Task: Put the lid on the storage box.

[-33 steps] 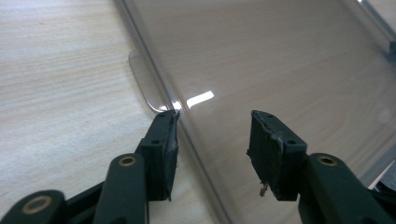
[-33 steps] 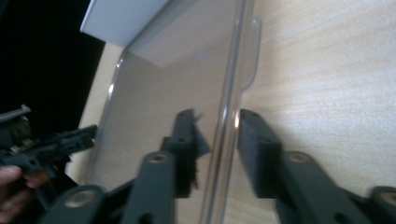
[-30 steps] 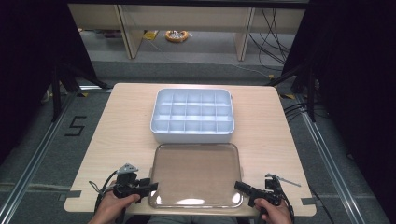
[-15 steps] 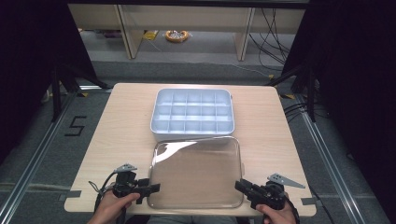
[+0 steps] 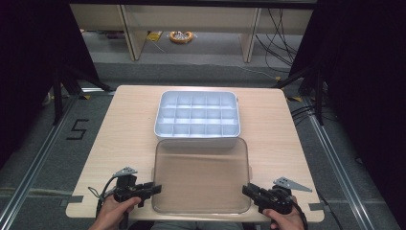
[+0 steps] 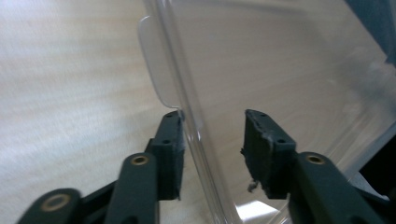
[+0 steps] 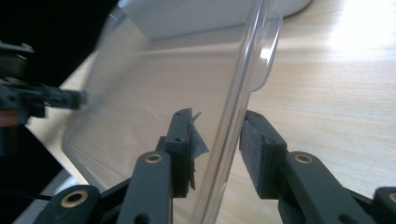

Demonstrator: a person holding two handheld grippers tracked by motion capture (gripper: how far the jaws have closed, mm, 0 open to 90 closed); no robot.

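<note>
A single digit 5 (image 5: pixel 76 129) is marked in black tape on the grey floor (image 5: pixel 43 158), just off the table's (image 5: pixel 124 134) left edge, about level with its middle. Nothing else carries readable text.

Lid (image 5: pixel 201 177) lies before compartment box (image 5: pixel 197 119) on table (image 5: pixel 119 134).

Two hands at the frame's bottom corners hold the left gripper (image 5: pixel 152 189) and right gripper (image 5: pixel 248 190), jaws parted, pointing inward.
</note>
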